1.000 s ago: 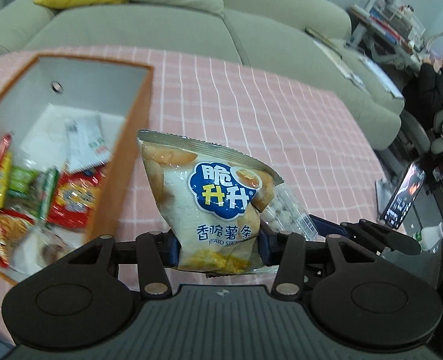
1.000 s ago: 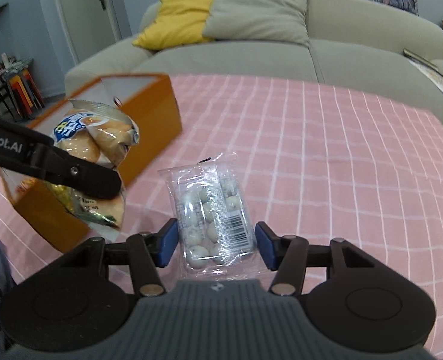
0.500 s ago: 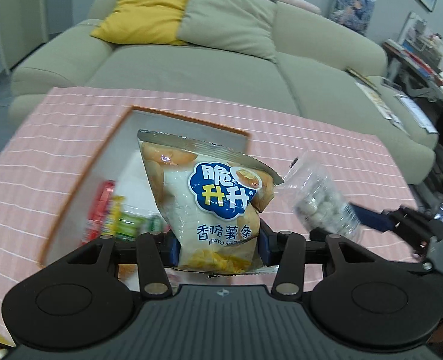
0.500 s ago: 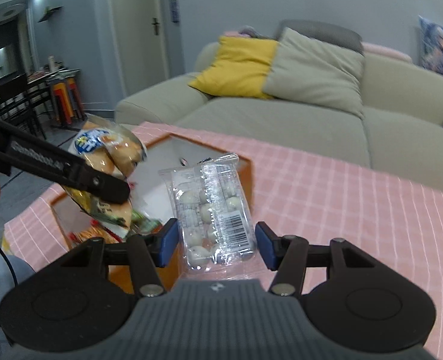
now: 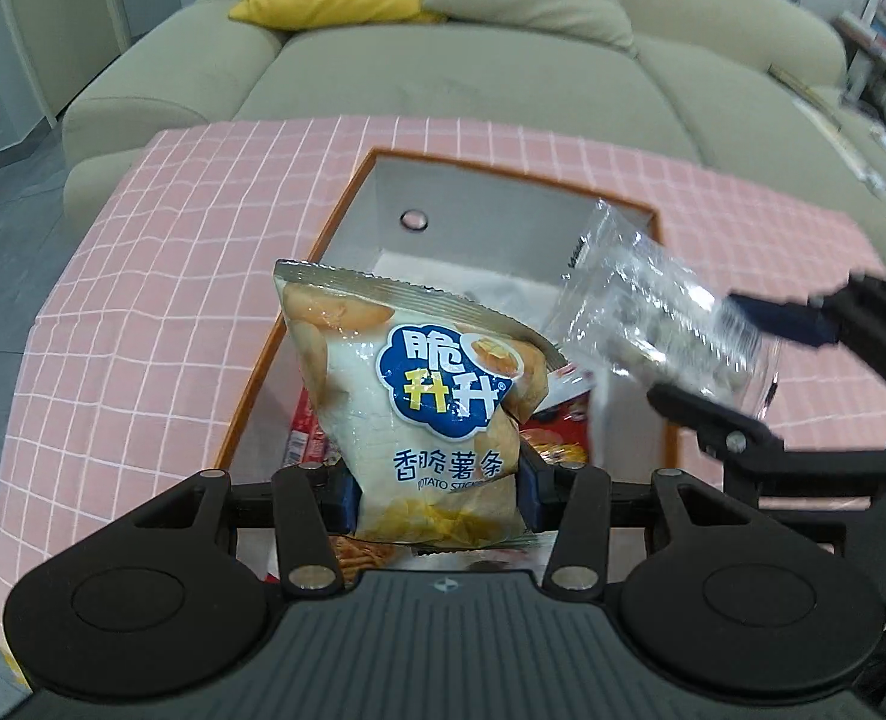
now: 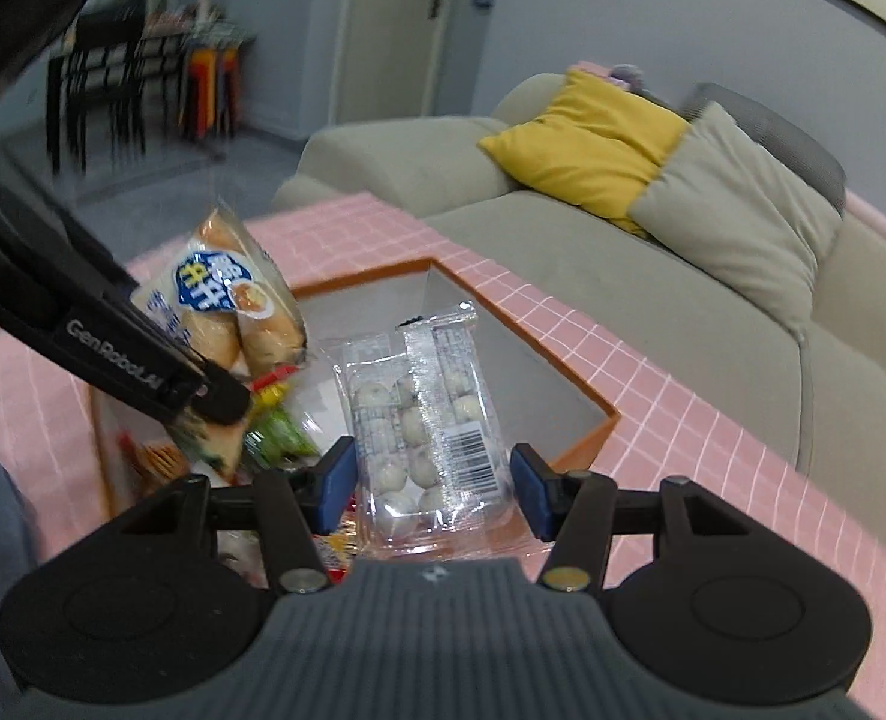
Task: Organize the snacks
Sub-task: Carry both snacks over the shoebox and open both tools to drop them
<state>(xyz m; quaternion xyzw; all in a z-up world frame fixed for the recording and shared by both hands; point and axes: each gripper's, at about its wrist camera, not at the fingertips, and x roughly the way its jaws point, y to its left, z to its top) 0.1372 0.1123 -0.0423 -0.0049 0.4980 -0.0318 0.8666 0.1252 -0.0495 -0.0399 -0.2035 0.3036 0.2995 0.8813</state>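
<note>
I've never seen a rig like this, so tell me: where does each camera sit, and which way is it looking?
Left wrist: rides on the left gripper, looks down its fingers at the potato stick bag it holds over the orange box.
Right wrist: rides on the right gripper, looks down at its clear candy pack.
Shared: both show box, both snacks, pink tablecloth, sofa, and the other gripper.

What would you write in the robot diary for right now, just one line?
left gripper: holds potato stick bag | right gripper: holds clear candy pack | both over orange box | step: drop in
</note>
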